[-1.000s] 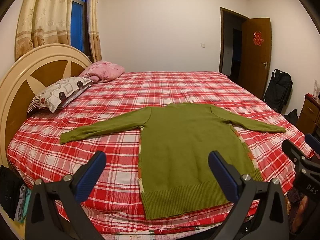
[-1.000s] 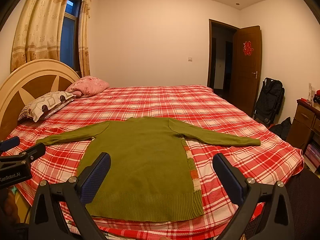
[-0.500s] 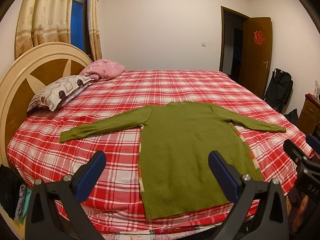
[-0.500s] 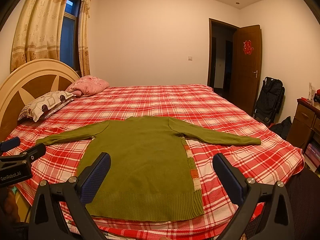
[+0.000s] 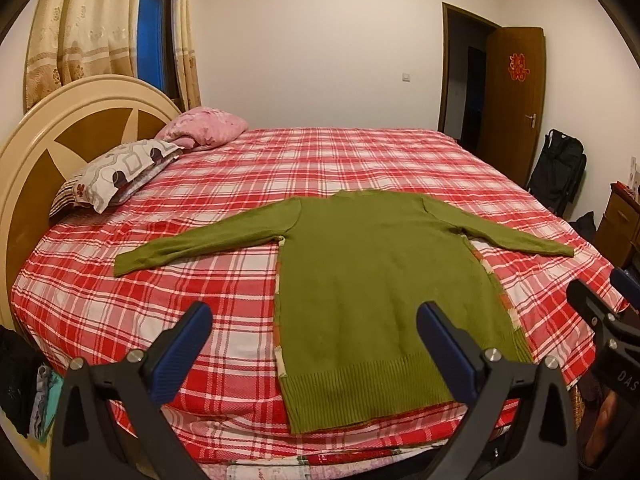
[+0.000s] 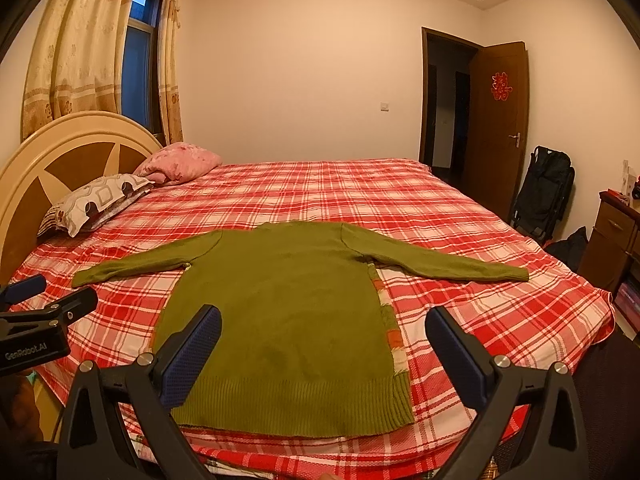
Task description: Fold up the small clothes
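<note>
A green knitted sweater (image 5: 376, 280) lies flat on the red plaid bed (image 5: 200, 304), both sleeves spread out, hem toward me. It also shows in the right wrist view (image 6: 288, 320). My left gripper (image 5: 314, 332) is open and empty, held above the bed's near edge in front of the hem's left part. My right gripper (image 6: 324, 338) is open and empty, above the hem's right part. Each gripper shows at the edge of the other's view: the right one (image 5: 600, 308), the left one (image 6: 44, 300).
Two pillows (image 5: 120, 172) and a round headboard (image 5: 44, 132) are at the left. A door (image 5: 516, 100), a black bag (image 5: 560, 168) and a wooden dresser (image 5: 618, 224) stand at the right. Dark clothes (image 5: 16, 384) hang at the bed's left corner.
Both grippers have stayed open and nearly still; the views shift only slightly, with the sweater unchanged on the bed.
</note>
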A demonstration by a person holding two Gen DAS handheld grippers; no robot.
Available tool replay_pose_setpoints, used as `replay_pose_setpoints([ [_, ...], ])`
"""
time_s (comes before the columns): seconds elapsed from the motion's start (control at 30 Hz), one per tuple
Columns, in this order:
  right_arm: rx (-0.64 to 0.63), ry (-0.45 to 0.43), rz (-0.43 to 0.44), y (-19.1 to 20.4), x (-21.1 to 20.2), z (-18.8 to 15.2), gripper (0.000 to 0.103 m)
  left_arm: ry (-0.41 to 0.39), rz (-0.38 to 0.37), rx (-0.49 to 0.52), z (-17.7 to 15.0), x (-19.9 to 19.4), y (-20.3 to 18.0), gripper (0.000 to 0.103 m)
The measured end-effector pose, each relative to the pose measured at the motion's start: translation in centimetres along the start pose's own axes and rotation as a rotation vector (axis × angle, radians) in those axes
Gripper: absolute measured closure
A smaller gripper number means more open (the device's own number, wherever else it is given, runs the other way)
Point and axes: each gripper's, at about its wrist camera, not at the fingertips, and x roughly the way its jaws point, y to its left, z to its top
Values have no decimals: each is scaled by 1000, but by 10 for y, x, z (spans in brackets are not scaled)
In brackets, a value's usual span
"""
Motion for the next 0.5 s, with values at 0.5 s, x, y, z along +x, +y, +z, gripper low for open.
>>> replay_pose_setpoints([
  [0.5, 136, 107, -36, -77, 69, -10, 1, 11, 64, 103, 25, 59, 20, 0],
])
